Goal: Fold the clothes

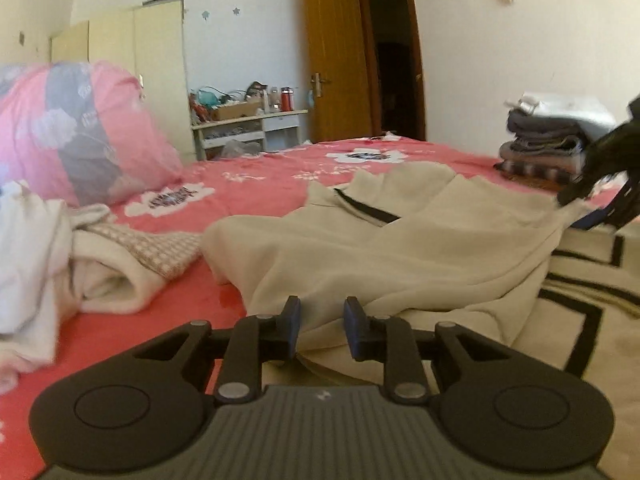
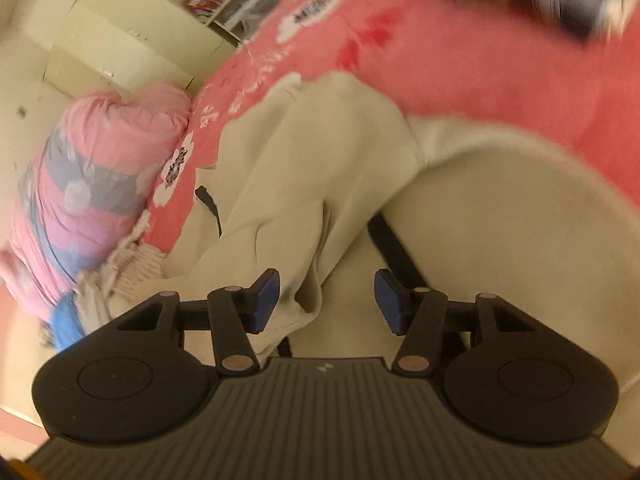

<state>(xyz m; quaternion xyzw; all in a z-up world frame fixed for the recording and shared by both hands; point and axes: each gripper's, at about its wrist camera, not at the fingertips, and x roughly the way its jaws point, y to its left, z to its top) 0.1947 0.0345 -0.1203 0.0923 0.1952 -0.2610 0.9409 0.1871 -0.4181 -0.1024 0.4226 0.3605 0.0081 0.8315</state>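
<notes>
Beige garment (image 1: pixel 360 248) (no readable writing) lies between both tools' parted, ungripping jaws.

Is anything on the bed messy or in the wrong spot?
Yes. The beige garment lies rumpled across the red bedsheet, not folded. Left of it, white clothes sit in a loose heap. By contrast, the folded stack at the far right looks tidy.
</notes>
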